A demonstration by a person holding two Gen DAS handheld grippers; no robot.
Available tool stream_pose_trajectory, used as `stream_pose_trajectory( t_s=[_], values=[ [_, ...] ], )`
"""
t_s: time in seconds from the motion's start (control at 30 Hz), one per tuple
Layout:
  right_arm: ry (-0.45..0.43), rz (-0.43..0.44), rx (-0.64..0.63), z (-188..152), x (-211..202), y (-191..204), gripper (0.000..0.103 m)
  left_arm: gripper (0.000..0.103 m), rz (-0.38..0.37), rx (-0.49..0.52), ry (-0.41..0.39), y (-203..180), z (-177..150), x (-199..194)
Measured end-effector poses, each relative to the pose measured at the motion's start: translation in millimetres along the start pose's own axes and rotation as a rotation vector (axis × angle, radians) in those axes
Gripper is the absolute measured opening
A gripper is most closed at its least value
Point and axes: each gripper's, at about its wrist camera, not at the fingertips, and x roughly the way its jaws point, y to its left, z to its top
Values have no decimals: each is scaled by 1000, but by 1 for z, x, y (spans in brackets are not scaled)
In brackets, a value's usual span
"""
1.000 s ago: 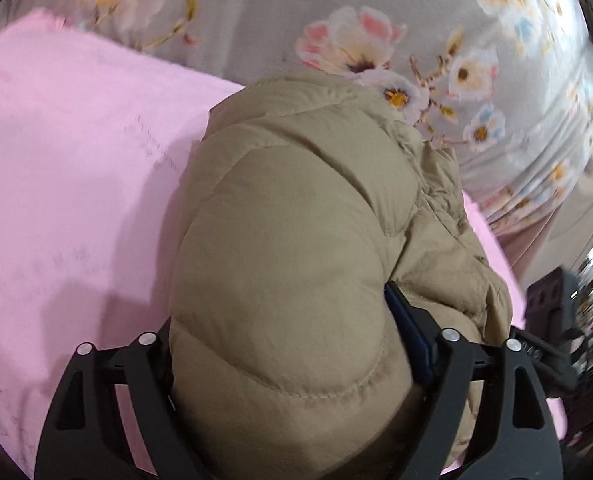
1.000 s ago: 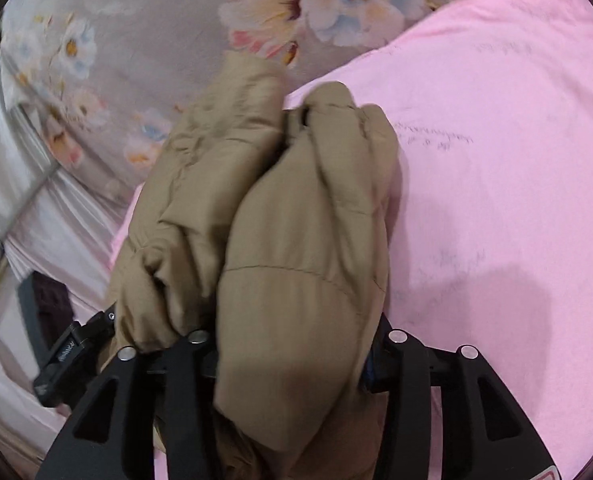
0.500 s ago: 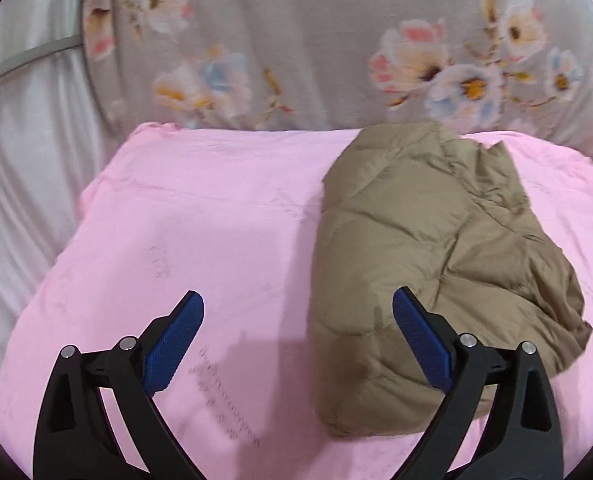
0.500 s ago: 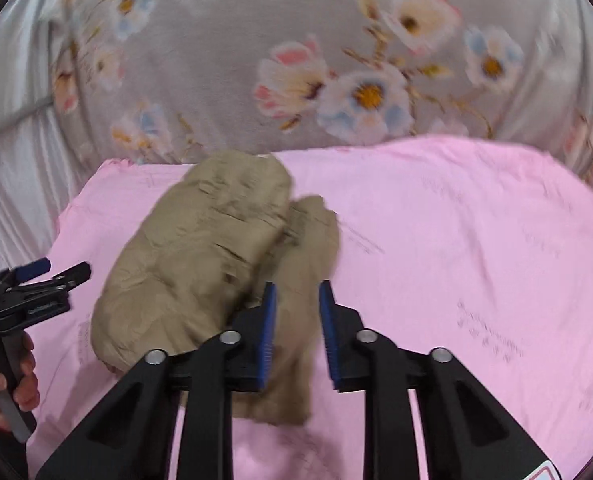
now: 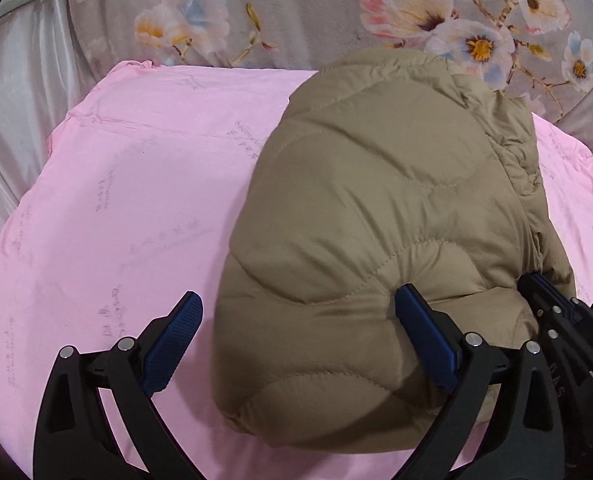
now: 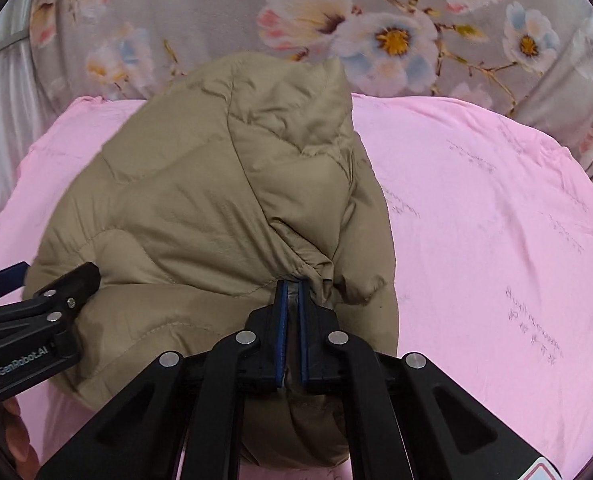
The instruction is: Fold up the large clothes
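Note:
A tan quilted puffer jacket (image 5: 376,208) lies bundled on a pink sheet (image 5: 128,200). My left gripper (image 5: 296,320) is at its near left edge with its jaws opening wide. The left pad (image 5: 172,340) is over bare sheet and the right pad (image 5: 424,340) rests on the jacket's top, not clamping it. In the right wrist view the jacket (image 6: 200,200) fills the middle. My right gripper (image 6: 292,304) is shut on a gathered fold at its near edge. The right gripper (image 5: 556,320) also shows at the jacket's right side, and the left gripper (image 6: 36,308) at its left.
Grey cloth printed with flowers (image 5: 416,20) rises behind the pink sheet (image 6: 496,220). Shiny silver fabric (image 5: 12,100) hangs at the left. A person's hand (image 6: 16,436) shows at the lower left of the right wrist view.
Both grippers let the jacket go and drew back, then came in close again. The left jaws spread wider. The right jaws closed from half open to shut on a jacket fold.

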Motion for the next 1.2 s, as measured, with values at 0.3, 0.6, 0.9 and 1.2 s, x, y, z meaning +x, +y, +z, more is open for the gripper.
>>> stream_pose_trajectory(
  t_s=[0.3,0.6,0.9,1.2],
  values=[
    [-73,-51,2,-13,12,4,2,98,-9,-2,-39,-10,-9,18],
    [-75,-34,22,-14,14,1,2,98,7,0,-81,-14,-14,22],
    [-71,66,145,-24,-32,-23,27,98,18,-28,-92,-4,-23,-16],
    [-3,27,157,-99,-77,-40,55,98,129,17,-100,-11,-87,-57]
  ],
)
